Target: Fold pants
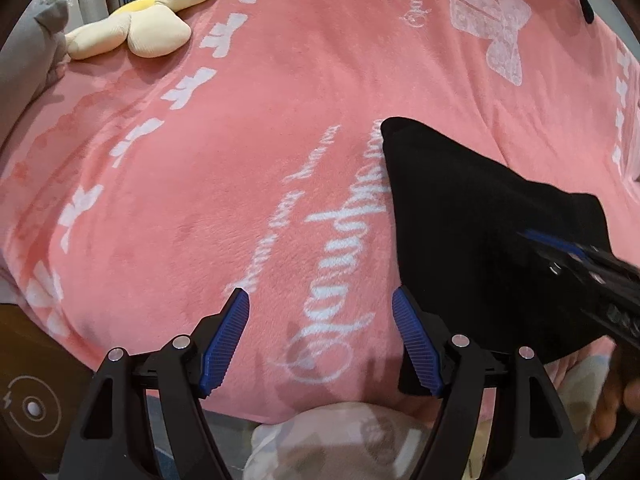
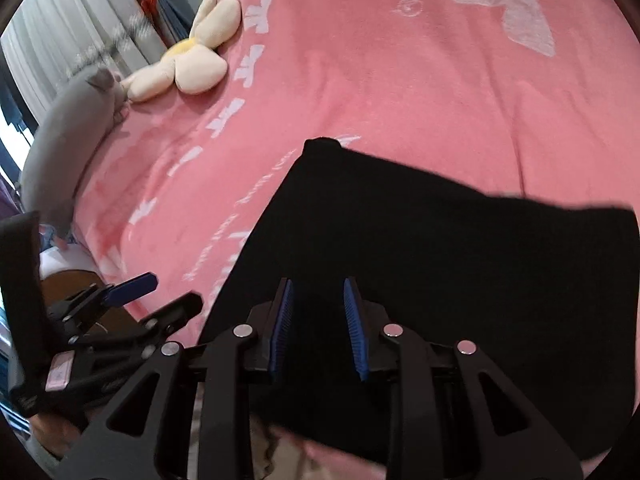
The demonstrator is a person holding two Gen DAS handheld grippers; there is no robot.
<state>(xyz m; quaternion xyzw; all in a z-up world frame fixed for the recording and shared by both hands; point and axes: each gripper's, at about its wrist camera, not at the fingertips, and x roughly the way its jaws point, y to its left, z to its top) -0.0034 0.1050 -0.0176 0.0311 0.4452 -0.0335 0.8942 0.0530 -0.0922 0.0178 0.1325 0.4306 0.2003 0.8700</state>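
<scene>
The black pants (image 1: pixel 472 232) lie folded into a compact block on the pink blanket (image 1: pixel 248 128), to the right in the left wrist view and across the lower middle of the right wrist view (image 2: pixel 440 240). My left gripper (image 1: pixel 320 300) is open and empty above bare blanket, just left of the pants' edge. My right gripper (image 2: pixel 318 284) is open, its blue pads (image 2: pixel 354 320) apart above the pants' near part, nothing between them. The left gripper also shows in the right wrist view (image 2: pixel 132 284), and the right gripper enters the left wrist view (image 1: pixel 580 272) over the pants.
A cream flower-shaped plush (image 1: pixel 148 20) lies at the blanket's far left corner, also in the right wrist view (image 2: pixel 192 56). A grey pillow (image 2: pixel 68 128) lies along the left edge. Curtains (image 2: pixel 80 12) hang behind. The bed's near edge runs below both grippers.
</scene>
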